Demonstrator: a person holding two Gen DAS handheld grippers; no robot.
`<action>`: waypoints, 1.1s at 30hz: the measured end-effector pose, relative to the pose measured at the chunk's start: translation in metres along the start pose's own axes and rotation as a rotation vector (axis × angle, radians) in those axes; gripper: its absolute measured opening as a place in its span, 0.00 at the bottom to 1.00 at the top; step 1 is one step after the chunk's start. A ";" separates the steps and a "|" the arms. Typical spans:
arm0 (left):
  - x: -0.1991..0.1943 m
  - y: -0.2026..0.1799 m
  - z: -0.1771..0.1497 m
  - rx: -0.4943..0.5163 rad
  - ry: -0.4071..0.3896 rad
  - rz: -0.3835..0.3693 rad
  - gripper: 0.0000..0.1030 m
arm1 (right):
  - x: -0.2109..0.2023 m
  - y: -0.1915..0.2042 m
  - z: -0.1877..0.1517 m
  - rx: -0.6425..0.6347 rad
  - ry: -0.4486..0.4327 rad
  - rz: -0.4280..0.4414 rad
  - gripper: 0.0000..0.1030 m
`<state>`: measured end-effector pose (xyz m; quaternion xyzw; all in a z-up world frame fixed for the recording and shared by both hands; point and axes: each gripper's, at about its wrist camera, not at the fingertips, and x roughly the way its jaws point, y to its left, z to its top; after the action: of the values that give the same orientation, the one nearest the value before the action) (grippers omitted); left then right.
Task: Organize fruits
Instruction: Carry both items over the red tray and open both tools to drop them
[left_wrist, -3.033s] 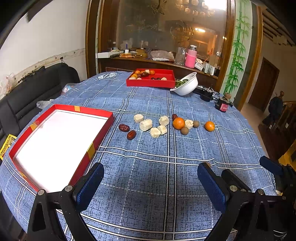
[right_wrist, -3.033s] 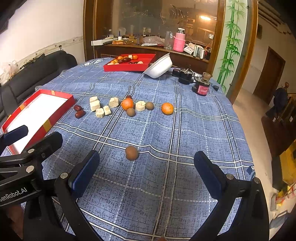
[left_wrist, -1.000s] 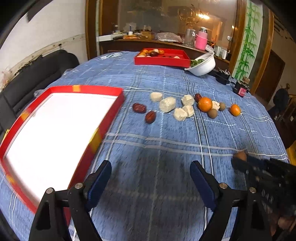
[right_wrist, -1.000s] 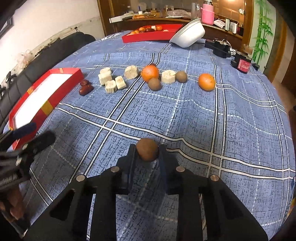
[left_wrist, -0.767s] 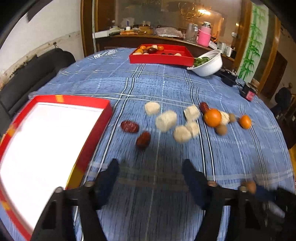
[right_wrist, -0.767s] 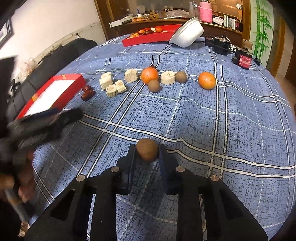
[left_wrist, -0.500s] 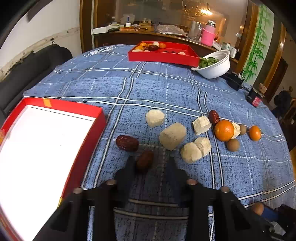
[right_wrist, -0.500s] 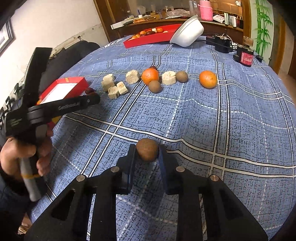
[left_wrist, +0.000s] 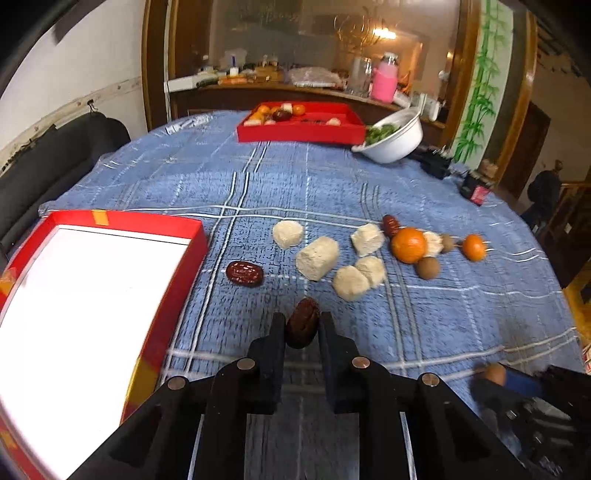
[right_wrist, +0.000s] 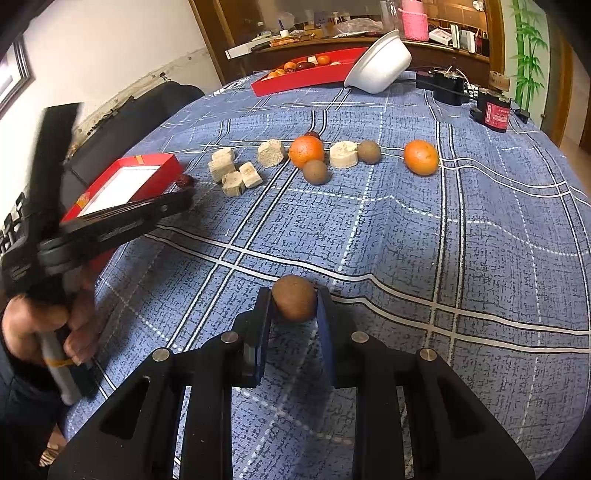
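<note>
While the left gripper (left_wrist: 303, 326) pinches a dark red date (left_wrist: 303, 322) between its closed fingers, the right gripper (right_wrist: 294, 308) squeezes a round brown fruit (right_wrist: 294, 297) above the blue checked tablecloth (right_wrist: 461, 236). Oranges (right_wrist: 420, 157), pale cake chunks (left_wrist: 317, 257) and another date (left_wrist: 244, 273) lie in a loose row. An open red box (left_wrist: 162, 226) with a white inside sits on the left. Far back stand a red tray (left_wrist: 303, 132), a white bowl (left_wrist: 397, 138) and a wooden cabinet (left_wrist: 295, 94)
</note>
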<state>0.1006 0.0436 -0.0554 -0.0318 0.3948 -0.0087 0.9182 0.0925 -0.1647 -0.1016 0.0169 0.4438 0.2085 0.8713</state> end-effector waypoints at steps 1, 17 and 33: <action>-0.006 0.000 -0.003 -0.005 -0.008 -0.005 0.17 | 0.000 0.000 0.000 -0.001 -0.001 -0.002 0.22; -0.111 0.057 -0.052 -0.138 -0.158 0.055 0.17 | -0.026 0.048 -0.004 -0.089 -0.056 0.007 0.22; -0.126 0.161 -0.077 -0.357 -0.133 0.241 0.16 | -0.001 0.188 0.026 -0.294 -0.081 0.190 0.23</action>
<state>-0.0434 0.2059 -0.0276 -0.1467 0.3297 0.1731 0.9164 0.0464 0.0109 -0.0450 -0.0605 0.3694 0.3515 0.8581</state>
